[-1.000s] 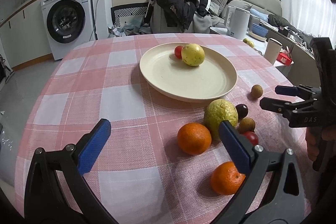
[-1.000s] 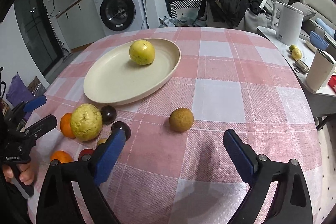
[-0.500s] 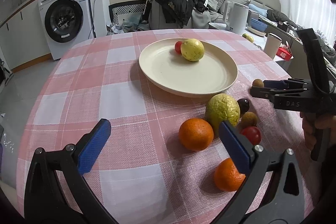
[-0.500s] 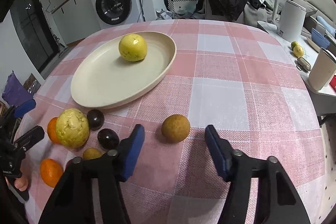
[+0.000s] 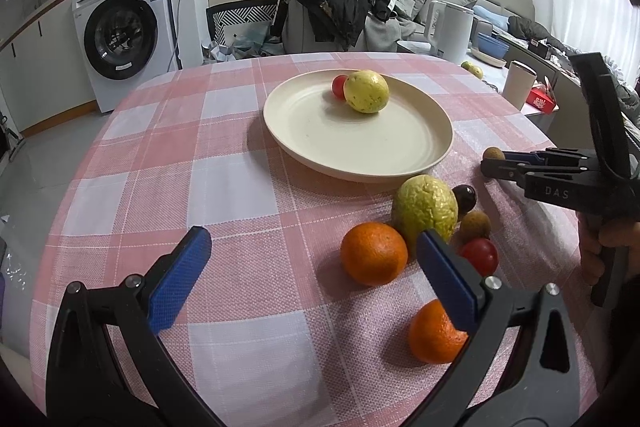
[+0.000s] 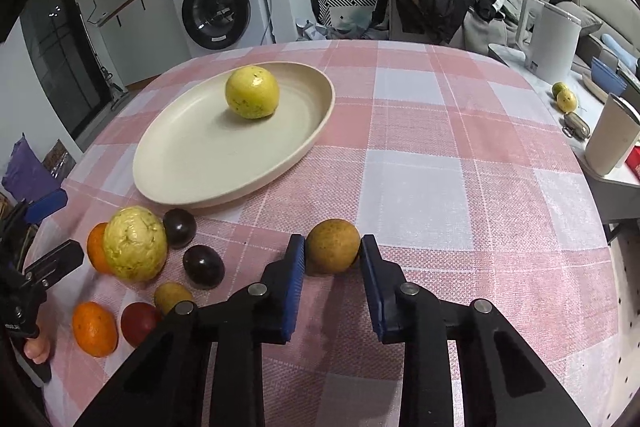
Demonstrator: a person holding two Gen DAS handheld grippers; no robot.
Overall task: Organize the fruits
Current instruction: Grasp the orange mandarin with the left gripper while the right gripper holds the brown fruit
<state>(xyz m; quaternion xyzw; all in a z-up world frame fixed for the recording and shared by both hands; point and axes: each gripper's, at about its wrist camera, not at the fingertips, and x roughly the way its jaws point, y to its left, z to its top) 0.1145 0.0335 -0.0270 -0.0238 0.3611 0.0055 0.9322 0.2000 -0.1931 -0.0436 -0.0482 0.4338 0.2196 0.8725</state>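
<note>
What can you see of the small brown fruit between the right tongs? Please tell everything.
The brown fruit is small, round and dull tan-brown with a rough, matte skin and no stem showing. It sits on the pink checked cloth, apart from the other fruits and just outside the plate. The right tongs are shut on it: the blue pads press on its left and right sides. In the left view only its top shows behind the tong tip.
</note>
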